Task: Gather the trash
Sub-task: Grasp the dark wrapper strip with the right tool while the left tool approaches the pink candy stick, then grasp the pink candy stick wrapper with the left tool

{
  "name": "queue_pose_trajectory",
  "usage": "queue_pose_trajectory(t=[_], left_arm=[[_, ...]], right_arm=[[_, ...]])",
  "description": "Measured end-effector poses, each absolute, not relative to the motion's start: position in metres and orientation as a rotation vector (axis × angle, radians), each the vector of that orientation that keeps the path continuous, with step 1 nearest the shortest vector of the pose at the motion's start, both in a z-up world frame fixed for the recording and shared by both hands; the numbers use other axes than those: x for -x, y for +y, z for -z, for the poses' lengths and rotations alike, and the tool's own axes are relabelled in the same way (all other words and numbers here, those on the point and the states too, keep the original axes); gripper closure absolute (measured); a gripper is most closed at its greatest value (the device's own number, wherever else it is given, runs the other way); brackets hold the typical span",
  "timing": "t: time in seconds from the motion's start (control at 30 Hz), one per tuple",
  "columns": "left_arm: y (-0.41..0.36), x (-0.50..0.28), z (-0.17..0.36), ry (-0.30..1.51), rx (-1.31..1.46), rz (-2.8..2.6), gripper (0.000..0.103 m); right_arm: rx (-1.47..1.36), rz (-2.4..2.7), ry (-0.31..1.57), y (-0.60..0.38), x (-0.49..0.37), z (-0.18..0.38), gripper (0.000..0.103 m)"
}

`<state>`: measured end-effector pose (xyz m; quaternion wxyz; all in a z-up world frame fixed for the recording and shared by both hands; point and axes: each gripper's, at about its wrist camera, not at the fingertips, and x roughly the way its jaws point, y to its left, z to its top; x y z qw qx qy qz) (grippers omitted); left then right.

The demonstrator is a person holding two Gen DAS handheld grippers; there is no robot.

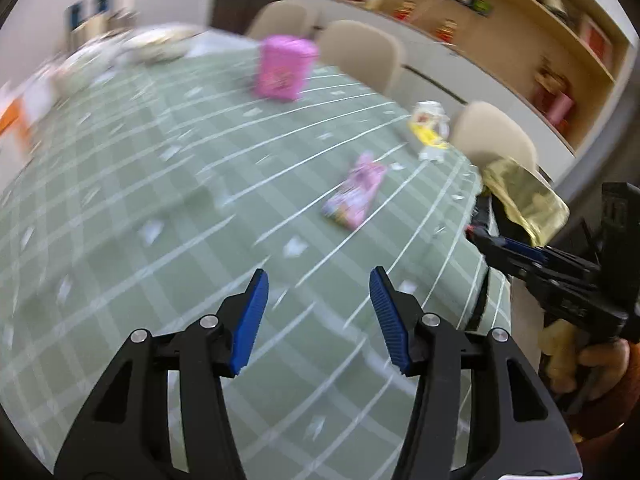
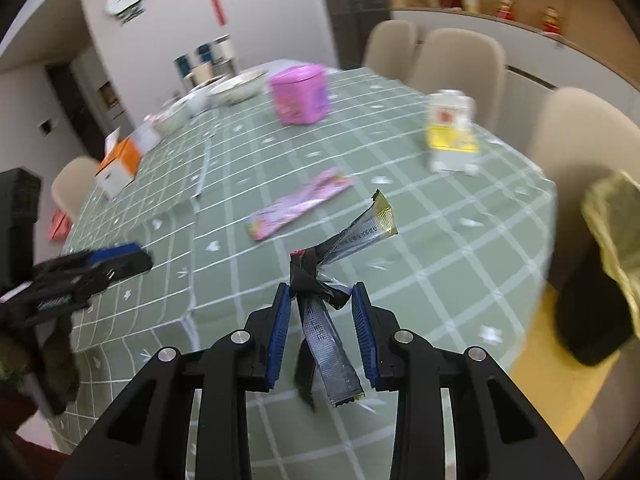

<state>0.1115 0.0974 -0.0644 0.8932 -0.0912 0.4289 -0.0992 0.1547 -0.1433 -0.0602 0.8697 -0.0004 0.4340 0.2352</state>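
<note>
Your right hand-held gripper is pinched on a crumpled bundle of silver wrappers, one strip with a gold tip sticking out toward 1 o'clock. Your left hand-held gripper has its jaws spread apart with nothing between them, hovering over the green checked worktop. The next piece of trash looks to be the pink wrapper, lying flat on the worktop well ahead of both grippers: at about 12 o'clock from the right one, at 1 o'clock from the left. In the right wrist view its long axis runs from 8 o'clock to 2 o'clock. The free left gripper seems the better choice, closing across the narrow width. The gold-lined bin sits off the worktop's edge at your right gripper's 3 o'clock.
</note>
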Motion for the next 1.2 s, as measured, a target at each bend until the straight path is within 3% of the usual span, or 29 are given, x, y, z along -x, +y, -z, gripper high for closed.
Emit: queue_pose_trajectory(t=[0.37,0.67,1.2], left_arm=[[0.044,-0.231,0.103,0.943,-0.023,0.276,0.053],[0.025,-0.223,0.113,1.004,0.000,0.397,0.053],[0.017,-0.247,0.115,1.034,0.156,0.155,0.053]], right_arm=[[-0.044,-0.316,0.898,-0.210,-0.139,0.047,0.073],[-0.106,-0.278,0.907,-0.231,-0.135,0.053,0.073],[-0.102,-0.285,0.903,-0.238,-0.136,0.058,0.073]])
